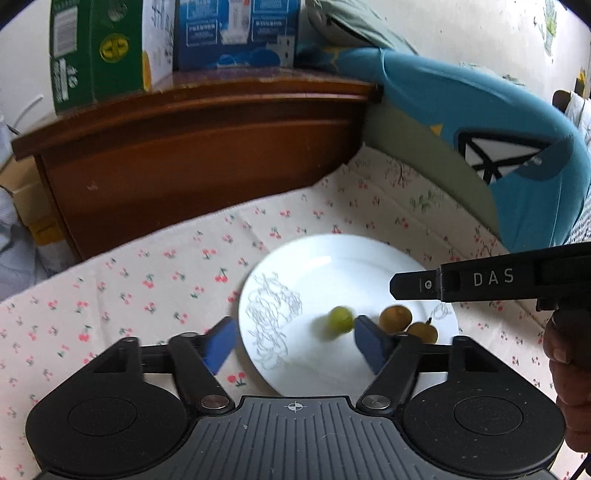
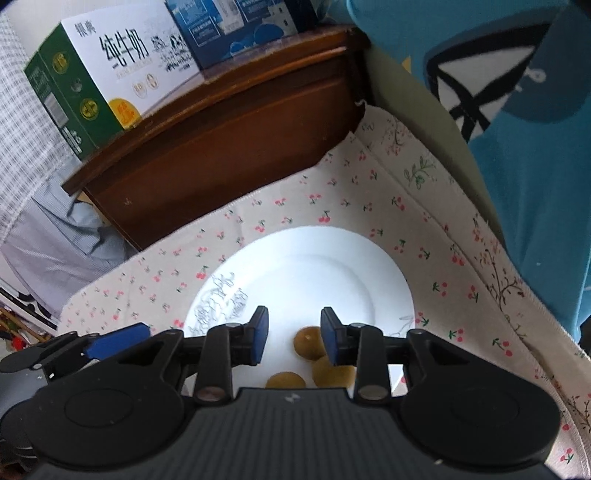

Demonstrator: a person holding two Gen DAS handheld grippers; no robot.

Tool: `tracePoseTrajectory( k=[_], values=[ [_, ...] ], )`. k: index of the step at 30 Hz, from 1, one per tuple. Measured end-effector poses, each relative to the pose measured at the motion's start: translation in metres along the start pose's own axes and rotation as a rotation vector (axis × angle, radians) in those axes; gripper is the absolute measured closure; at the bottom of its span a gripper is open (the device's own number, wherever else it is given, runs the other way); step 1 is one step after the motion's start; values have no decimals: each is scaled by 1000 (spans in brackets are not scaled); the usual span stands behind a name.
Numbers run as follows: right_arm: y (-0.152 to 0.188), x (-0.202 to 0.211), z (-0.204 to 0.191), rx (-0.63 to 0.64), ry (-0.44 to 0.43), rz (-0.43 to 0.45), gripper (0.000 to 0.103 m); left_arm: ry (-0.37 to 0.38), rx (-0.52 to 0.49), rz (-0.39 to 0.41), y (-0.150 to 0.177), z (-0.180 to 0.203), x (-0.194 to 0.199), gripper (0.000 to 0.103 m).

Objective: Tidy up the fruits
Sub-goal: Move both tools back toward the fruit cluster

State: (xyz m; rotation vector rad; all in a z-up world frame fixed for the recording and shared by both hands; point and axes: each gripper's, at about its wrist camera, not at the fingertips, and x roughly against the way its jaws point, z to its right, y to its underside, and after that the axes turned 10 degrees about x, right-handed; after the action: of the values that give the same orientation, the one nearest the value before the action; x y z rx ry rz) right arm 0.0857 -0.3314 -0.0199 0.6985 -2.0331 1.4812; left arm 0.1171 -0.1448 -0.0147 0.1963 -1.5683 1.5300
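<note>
Three fruits lie on the white plate [image 2: 384, 266], a blurred green fruit [image 1: 340, 320] between the spread left claw [image 1: 295, 341]; the right claw [image 2: 294, 334] is likewise spread, empty.

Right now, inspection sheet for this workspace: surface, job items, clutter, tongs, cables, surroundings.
Surface: cherry-print cloth, creased.
Job items: white plate on the cloth; green fruit, motion-blurred, on the plate; two brown fruits beside it. The right wrist view shows three fruits in all.
Clutter: nothing seen on the cloth besides the plate.
Tongs: left tongs open, above the plate's near edge, the green fruit between the fingers but not gripped; right tongs open over the brown fruits, empty.
Cables: nothing seen.
Surroundings: wooden cabinet with a green carton and blue box on top; blue cushion on the right.
</note>
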Motion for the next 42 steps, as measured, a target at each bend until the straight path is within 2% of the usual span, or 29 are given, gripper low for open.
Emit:
tracePoseTrajectory(
  k=[5,13,24,32,42],
  values=[
    [-2,13,-9,9,-17,25,59,-32,10,-3,-2,-4,15,18],
    [5,28,-25,18,-31,35,58,-86,22,-18,7,-16,37,18],
    [29,50,-50,55,-66,38,58,-103,74,9,20,-47,78,18],
    [53,59,-68,96,-96,6,58,-129,120,7,36,-72,103,18],
    [81,57,-85,146,-110,-52,61,-140,107,-26,65,-87,114,18]
  ],
)
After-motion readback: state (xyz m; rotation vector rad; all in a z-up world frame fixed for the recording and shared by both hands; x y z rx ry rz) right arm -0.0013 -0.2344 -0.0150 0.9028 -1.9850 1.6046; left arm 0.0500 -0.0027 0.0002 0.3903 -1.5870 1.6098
